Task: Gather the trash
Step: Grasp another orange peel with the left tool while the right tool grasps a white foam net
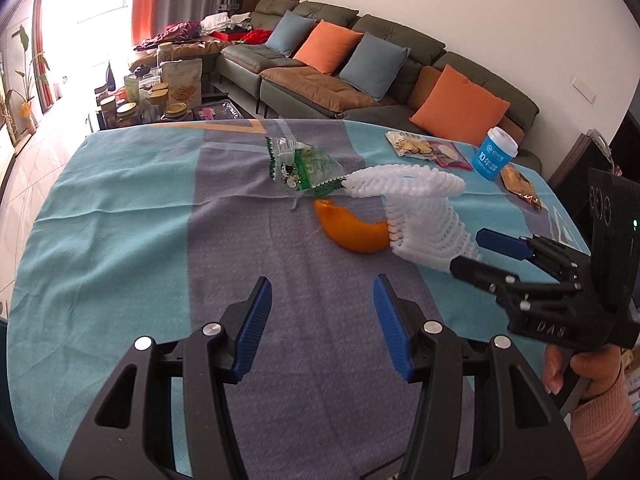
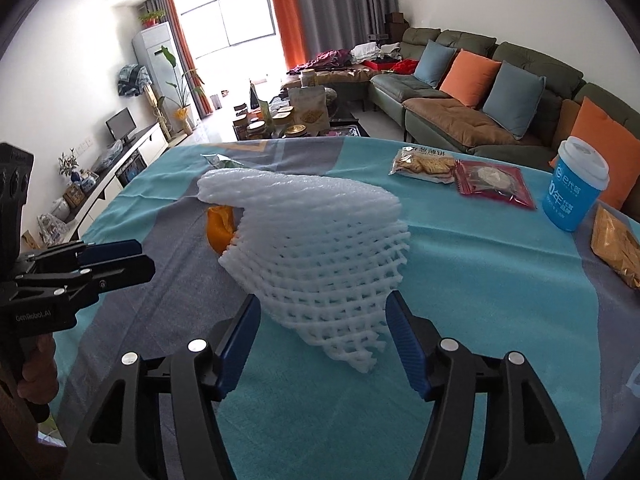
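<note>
A white foam fruit net (image 2: 320, 240) stands on the teal and grey tablecloth (image 1: 140, 200), arching over an orange peel (image 1: 356, 236). My right gripper (image 2: 322, 304) is shut on the net's near end, and its blue pads (image 2: 244, 332) touch both sides. In the left wrist view the right gripper (image 1: 476, 252) comes in from the right, with the foam net (image 1: 408, 200) squeezed between its tips. Beyond the net lies a crumpled clear and green wrapper (image 1: 304, 164). My left gripper (image 1: 320, 284) hovers open and empty over the cloth, short of the peel.
At the far right of the table are a cracker packet (image 2: 424, 166), a red packet (image 2: 492, 180), a blue paper cup (image 2: 576, 188) and a brown snack packet (image 2: 616, 248). A green sofa (image 1: 360, 72) with cushions stands behind the table. A low table with jars (image 2: 280, 120) stands further back.
</note>
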